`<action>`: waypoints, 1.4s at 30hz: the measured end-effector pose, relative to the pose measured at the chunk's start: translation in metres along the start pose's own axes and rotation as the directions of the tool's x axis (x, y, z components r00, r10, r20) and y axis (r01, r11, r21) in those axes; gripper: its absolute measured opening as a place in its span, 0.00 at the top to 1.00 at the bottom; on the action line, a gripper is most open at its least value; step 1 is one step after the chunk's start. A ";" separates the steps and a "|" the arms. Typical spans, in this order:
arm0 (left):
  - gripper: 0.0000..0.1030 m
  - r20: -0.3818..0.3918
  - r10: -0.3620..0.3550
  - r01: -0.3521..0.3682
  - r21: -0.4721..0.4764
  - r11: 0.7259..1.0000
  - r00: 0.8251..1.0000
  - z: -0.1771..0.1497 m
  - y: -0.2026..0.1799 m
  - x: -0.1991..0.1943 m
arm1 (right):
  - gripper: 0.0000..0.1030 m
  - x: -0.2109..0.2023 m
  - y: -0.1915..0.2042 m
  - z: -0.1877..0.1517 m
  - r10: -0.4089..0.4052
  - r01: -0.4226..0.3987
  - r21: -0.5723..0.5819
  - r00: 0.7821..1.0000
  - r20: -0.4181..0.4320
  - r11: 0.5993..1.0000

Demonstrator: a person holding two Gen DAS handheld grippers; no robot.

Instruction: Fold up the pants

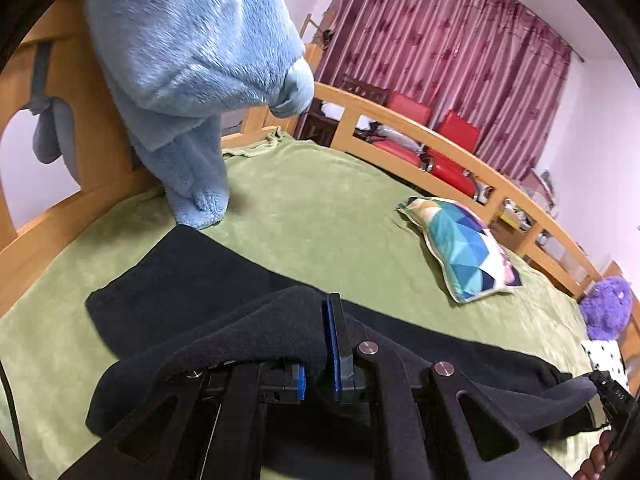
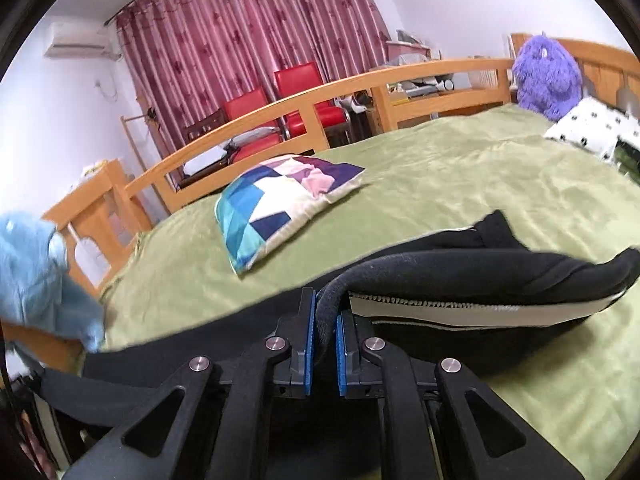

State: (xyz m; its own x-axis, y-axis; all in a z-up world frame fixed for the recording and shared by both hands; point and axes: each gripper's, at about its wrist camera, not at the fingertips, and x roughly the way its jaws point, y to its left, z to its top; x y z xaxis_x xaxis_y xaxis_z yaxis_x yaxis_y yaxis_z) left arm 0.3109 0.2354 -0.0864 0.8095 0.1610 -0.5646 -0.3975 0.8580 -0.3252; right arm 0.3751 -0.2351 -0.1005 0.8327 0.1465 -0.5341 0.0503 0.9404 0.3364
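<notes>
Both grippers, left and right, are pinching black pants, lying lengthwise between them beside the pillow.

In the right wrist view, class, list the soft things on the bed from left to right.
Blue plush toy → patchwork pillow → black pants → purple plush toy

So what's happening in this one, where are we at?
A person is folding black pants on a bed with a green blanket, holding a gripper in each hand. The left gripper is shut on a fold of the dark fabric, and the right gripper is shut on the waistband edge. Part of the pants is raised off the blanket; the rest lies flat. A patterned pillow sits farther back.
</notes>
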 end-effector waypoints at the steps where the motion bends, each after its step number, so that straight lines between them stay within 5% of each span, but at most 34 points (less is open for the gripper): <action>1: 0.91 -0.009 0.010 -0.010 -0.005 1.000 1.000 0.004 -0.003 0.010 | 0.92 0.011 0.003 0.007 0.005 -0.005 0.012 1.000 -0.002 1.000; 12: 0.91 -0.151 0.119 -0.128 -0.051 0.991 0.981 0.012 -0.017 0.133 | 0.92 0.117 0.013 0.006 -0.042 0.044 0.053 0.998 -0.051 0.998; 16: 0.91 -0.155 0.149 -0.154 -0.025 0.988 0.977 -0.001 -0.013 0.146 | 0.93 0.155 0.005 -0.009 -0.080 0.086 0.042 0.988 -0.130 0.995; 21: 0.91 -0.160 0.170 -0.168 0.025 0.985 0.972 -0.003 -0.013 0.156 | 0.92 0.162 -0.003 -0.012 -0.044 0.055 0.081 0.990 -0.134 0.995; 26: 0.91 -0.168 0.146 -0.147 0.009 0.989 0.975 -0.001 -0.009 0.155 | 0.90 0.162 0.008 -0.012 -0.093 0.096 0.015 0.987 -0.129 0.995; 32: 0.91 -0.174 0.153 -0.153 0.014 0.988 0.973 -0.002 -0.010 0.156 | 0.82 0.161 0.006 -0.010 -0.054 0.063 0.055 0.986 -0.161 0.996; 34: 0.91 -0.178 0.149 -0.149 0.013 0.989 0.973 -0.002 -0.009 0.157 | 0.70 0.160 0.008 -0.010 -0.037 0.047 0.052 0.984 -0.172 0.998; 36: 0.91 -0.179 0.129 -0.131 0.003 0.991 0.975 -0.001 -0.007 0.157 | 0.61 0.158 0.014 -0.010 -0.043 0.048 0.026 0.984 -0.175 0.999; 39: 0.91 -0.182 0.093 -0.097 -0.011 0.995 0.979 0.001 -0.004 0.156 | 0.59 0.149 0.032 -0.010 -0.050 0.043 -0.046 0.987 -0.152 0.998; 42: 0.90 -0.176 0.064 -0.069 -0.024 0.997 0.982 0.002 -0.004 0.154 | 0.50 0.139 0.052 -0.013 0.008 -0.026 -0.118 0.989 -0.147 0.993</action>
State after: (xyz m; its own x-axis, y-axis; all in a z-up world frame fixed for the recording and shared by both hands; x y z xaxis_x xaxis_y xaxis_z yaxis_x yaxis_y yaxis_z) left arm 0.4381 0.2577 -0.1705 0.6934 0.1272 -0.7093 -0.4629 0.8329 -0.3032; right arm 0.4868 -0.1616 -0.1671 0.7430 0.1979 -0.6394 -0.0368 0.9659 0.2562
